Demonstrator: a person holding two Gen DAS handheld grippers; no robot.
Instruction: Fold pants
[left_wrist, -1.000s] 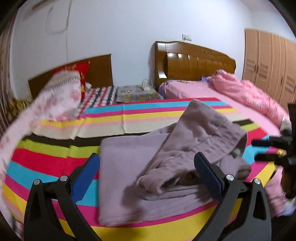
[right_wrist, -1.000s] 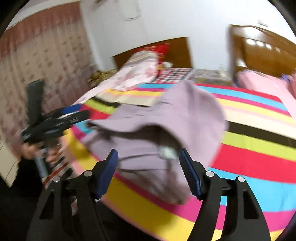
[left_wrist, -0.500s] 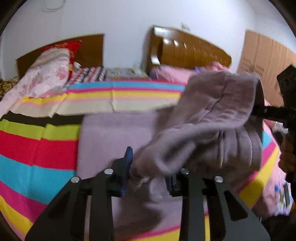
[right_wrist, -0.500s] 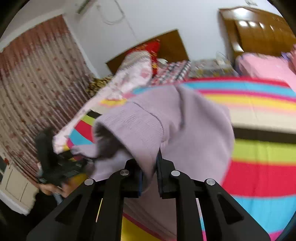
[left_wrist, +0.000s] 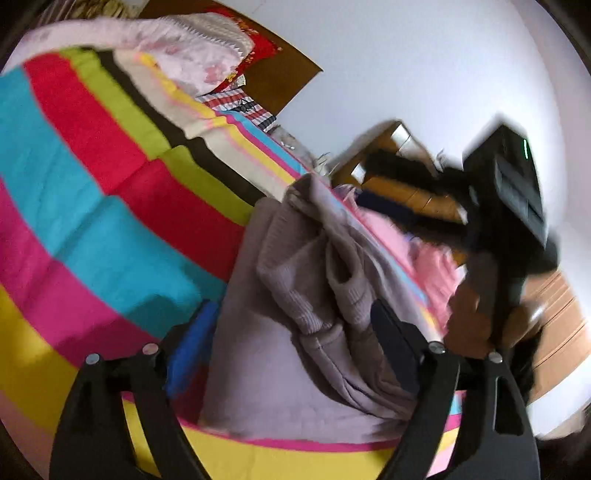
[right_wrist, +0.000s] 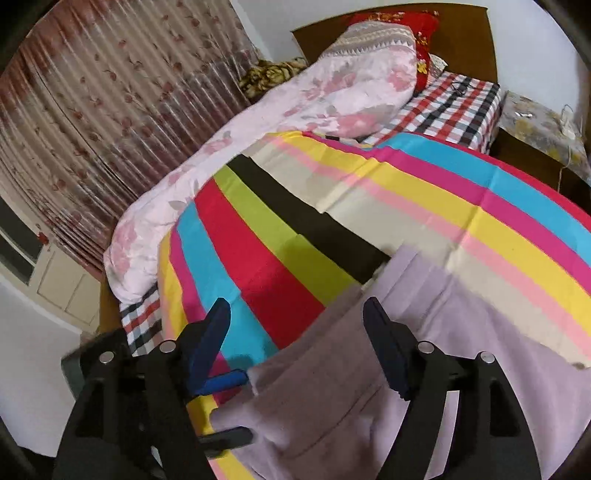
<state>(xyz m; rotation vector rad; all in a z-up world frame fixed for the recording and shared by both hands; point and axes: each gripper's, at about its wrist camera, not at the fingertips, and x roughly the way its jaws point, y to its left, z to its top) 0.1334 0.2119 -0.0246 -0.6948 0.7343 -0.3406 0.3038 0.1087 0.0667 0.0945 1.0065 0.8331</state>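
A rainbow-striped bedspread (right_wrist: 424, 206) fills your view, with a pink floral quilt (right_wrist: 280, 122) bunched along its far edge beside a patterned curtain (right_wrist: 92, 110), and a red-checked sheet (right_wrist: 454, 107) running up to a dark wooden headboard (right_wrist: 461, 33). On the near part of the stripes lie the mauve pants (left_wrist: 295, 332), partly folded, a flat layer below and the ribbed waistband heaped loosely on top. Your left gripper (left_wrist: 295, 332) hangs over that heap with its blue-padded jaws just opened again and spread wide; the cloth lies between them, but neither pad presses it. Your right gripper (right_wrist: 299, 328), too, has just let its jaws out, and they stand apart above the pants' edge, gripping nothing. From the left wrist camera your right hand (left_wrist: 476, 314) shows blurred at the right, wrapped round that gripper's black handle, in front of a second, lighter wooden headboard (left_wrist: 406, 184).
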